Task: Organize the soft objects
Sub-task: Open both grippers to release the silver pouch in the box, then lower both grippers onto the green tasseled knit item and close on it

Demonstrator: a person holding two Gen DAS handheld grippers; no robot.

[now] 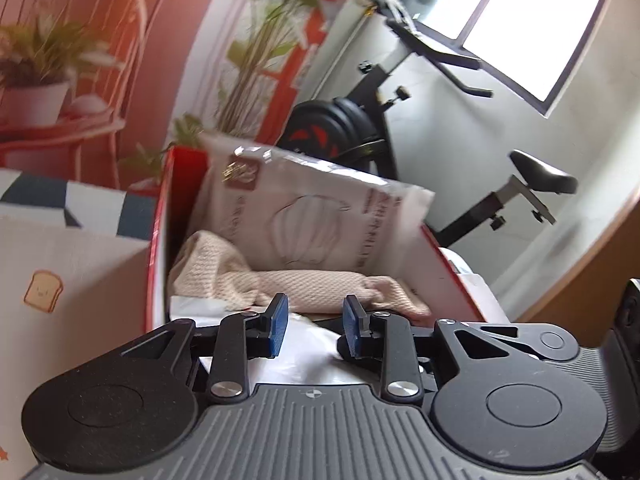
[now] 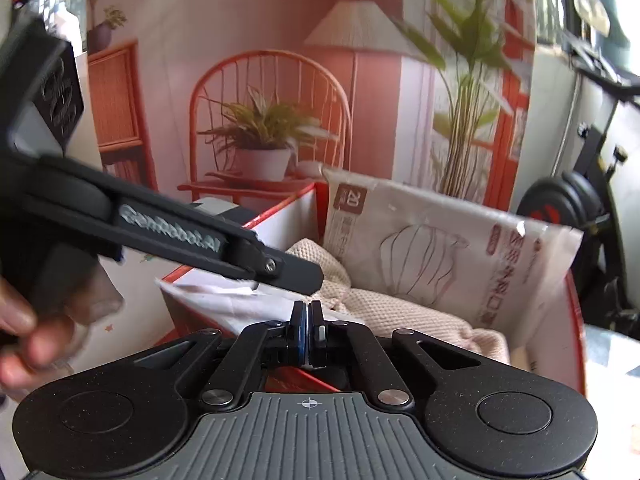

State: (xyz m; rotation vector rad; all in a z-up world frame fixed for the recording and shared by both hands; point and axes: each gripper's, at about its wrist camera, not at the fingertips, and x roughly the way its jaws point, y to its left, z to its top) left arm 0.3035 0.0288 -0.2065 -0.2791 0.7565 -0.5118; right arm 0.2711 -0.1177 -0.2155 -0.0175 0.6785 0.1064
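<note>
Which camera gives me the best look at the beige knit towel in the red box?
Left wrist: the beige knit towel lies nearly unobstructed across the red box, just beyond the open left tongs. Right wrist shows it too, partly hidden behind the other tongs' arm.

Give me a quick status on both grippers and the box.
Left gripper open, empty. Right gripper shut, empty. Beige towel and white packet inside red box. Nothing blocking.
</note>
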